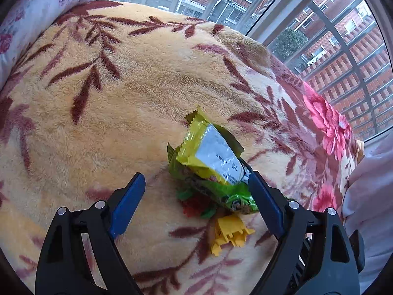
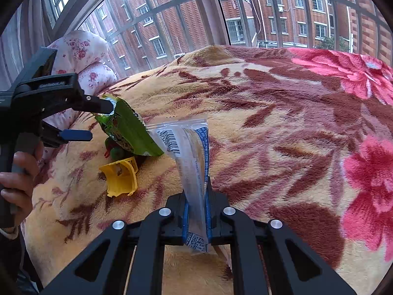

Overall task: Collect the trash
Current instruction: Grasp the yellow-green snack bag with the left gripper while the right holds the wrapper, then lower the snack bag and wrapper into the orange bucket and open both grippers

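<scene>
A green-and-yellow snack wrapper (image 1: 211, 162) lies crumpled on the floral fleece blanket (image 1: 118, 98). My left gripper (image 1: 196, 182) is open, its right finger touching the wrapper's edge. It also shows in the right wrist view (image 2: 98, 120), with the green wrapper (image 2: 127, 130) against its upper finger. My right gripper (image 2: 196, 196) is shut on a clear plastic bag with blue print and a barcode (image 2: 189, 152), which stands up from the jaws. A yellow plastic piece (image 1: 231, 233) and a red-green scrap (image 1: 194, 204) lie by the wrapper.
A floral pillow (image 2: 81, 56) lies at the blanket's far end. A barred window (image 2: 221, 9) runs behind the bed. A white cloth (image 1: 368, 196) hangs at the right edge. A hand (image 2: 17, 179) holds the left gripper's handle.
</scene>
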A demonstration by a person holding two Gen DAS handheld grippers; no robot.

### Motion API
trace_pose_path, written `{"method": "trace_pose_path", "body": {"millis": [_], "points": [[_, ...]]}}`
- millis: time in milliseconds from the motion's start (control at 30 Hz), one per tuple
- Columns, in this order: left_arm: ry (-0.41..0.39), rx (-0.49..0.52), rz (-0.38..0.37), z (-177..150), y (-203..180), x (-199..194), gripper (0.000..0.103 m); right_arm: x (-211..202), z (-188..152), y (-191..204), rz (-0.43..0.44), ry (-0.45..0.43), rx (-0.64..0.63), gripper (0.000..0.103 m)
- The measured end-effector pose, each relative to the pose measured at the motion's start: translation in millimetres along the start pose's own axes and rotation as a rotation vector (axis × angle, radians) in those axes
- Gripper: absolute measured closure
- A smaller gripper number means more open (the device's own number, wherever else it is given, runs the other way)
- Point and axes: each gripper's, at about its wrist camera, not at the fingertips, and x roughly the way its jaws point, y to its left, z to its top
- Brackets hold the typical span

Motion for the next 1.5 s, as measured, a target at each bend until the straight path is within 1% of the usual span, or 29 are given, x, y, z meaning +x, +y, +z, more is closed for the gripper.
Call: {"method": "trace_pose_path", "body": {"millis": [167, 300, 333, 367, 433, 467, 533, 633, 800, 933, 1067, 1167, 1300, 1500], "points": [[-0.005, -0.006, 0.001, 9.1, -5.2, 15.2, 0.019, 2.1, -0.6, -5.4, 0.027, 0.006, 0.028, 0.093], [-0.003, 0.012, 0.004, 15.0, -10.8, 29.1, 0.020, 4.5, -0.7, -8.8, 0.035, 0.010, 0.044, 0.093], [-0.003, 0.018, 0.000, 16.4, -12.1, 31.8, 0.025, 4.7, -0.8, -9.1, 0.036, 0.009, 0.046, 0.093], [-0.001, 0.029, -0.001, 17.7, -13.7, 34.4, 0.037, 4.8, -0.7, -9.8, 0.036, 0.008, 0.048, 0.093], [0.005, 0.054, 0.007, 19.7, -17.8, 38.7, 0.040, 4.9, -0.7, -10.5, 0.036, 0.007, 0.050, 0.093], [-0.007, 0.065, 0.013, 20.0, -19.3, 38.1, 0.044, 4.6, -0.9, -10.9, 0.036, 0.006, 0.051, 0.093], [-0.017, 0.096, 0.012, 20.9, -22.7, 36.1, 0.049, 4.4, -1.0, -11.7, 0.035, 0.003, 0.054, 0.093], [-0.033, 0.129, -0.017, 21.3, -29.0, 28.2, 0.055, 3.4, -1.3, -12.8, 0.037, 0.000, 0.059, 0.093], [-0.095, 0.188, -0.036, 19.7, -42.9, 2.1, 0.058, 2.1, -2.6, -14.7, 0.041, -0.004, 0.072, 0.093], [-0.141, 0.232, -0.027, 10.8, -49.5, -23.4, 0.059, 0.4, -3.0, -16.3, 0.040, -0.013, 0.081, 0.093], [-0.172, 0.267, 0.012, -12.0, -46.0, -51.1, 0.059, -2.6, -4.5, -15.6, 0.016, -0.023, 0.085, 0.093], [-0.197, 0.317, 0.065, -37.9, -39.8, -71.9, 0.059, -11.4, -5.7, -8.3, -0.020, -0.033, 0.077, 0.093], [-0.250, 0.378, 0.106, -77.8, -27.6, -104.7, 0.059, -37.9, -16.9, 9.8, -0.014, -0.050, 0.085, 0.093], [-0.307, 0.456, 0.137, -141.4, -16.0, -149.9, 0.059, -91.1, -50.3, 55.1, 0.003, -0.058, 0.050, 0.093]]}}
